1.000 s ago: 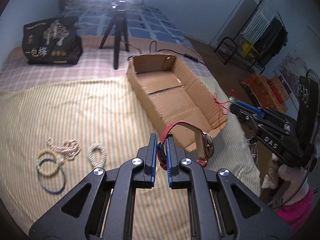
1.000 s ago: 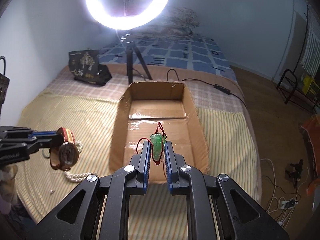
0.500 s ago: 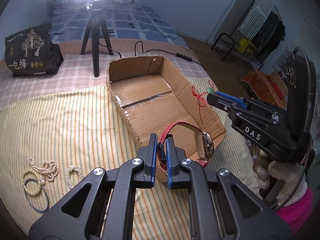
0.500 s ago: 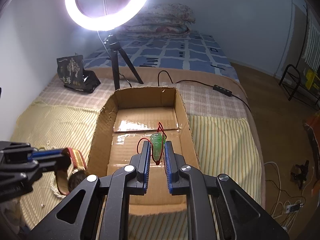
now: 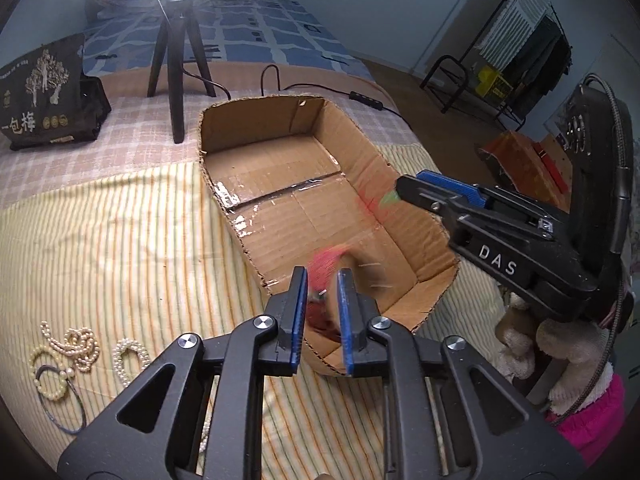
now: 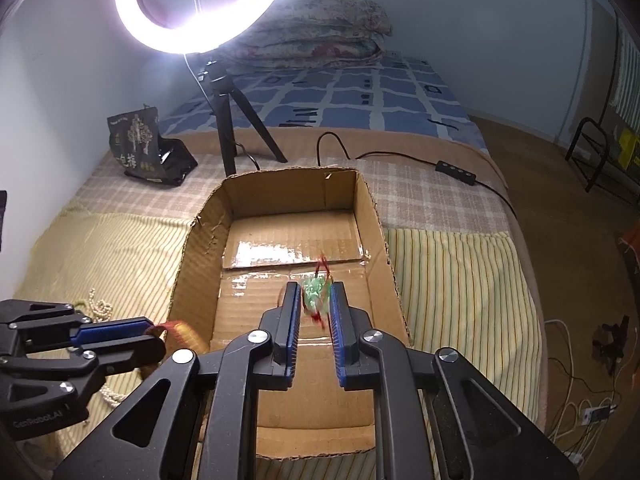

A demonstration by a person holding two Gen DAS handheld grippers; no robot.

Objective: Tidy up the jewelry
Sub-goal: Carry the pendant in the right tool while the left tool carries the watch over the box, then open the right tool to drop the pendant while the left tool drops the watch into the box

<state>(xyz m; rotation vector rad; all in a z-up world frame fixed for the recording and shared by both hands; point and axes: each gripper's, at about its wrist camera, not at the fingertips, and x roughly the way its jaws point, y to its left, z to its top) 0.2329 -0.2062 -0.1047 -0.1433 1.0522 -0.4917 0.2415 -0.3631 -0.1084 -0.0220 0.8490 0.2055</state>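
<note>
An open cardboard box (image 5: 224, 128) (image 6: 200, 264) lies on the striped bedspread. My left gripper (image 5: 322, 280) is open over the box's near left wall; the red-strapped watch (image 5: 326, 268) is a blur between its parted fingers, dropping. My right gripper (image 6: 314, 296) is open over the box floor; the green pendant on a red cord (image 6: 316, 292) is blurred between its fingers, falling. The right gripper also shows in the left wrist view (image 5: 404, 192), and the left one in the right wrist view (image 6: 152, 332). Pearl bracelets and necklaces (image 5: 80, 344) lie on the bedspread at left.
A ring light on a black tripod (image 6: 228, 136) stands behind the box. A black bag (image 5: 44, 96) sits at the far left. A power strip and cable (image 6: 456, 170) run along the bed's back right. The bed edge drops to the floor at right.
Both grippers have moved further over the box and opened. The watch and the green pendant have come loose and are falling, blurred.
</note>
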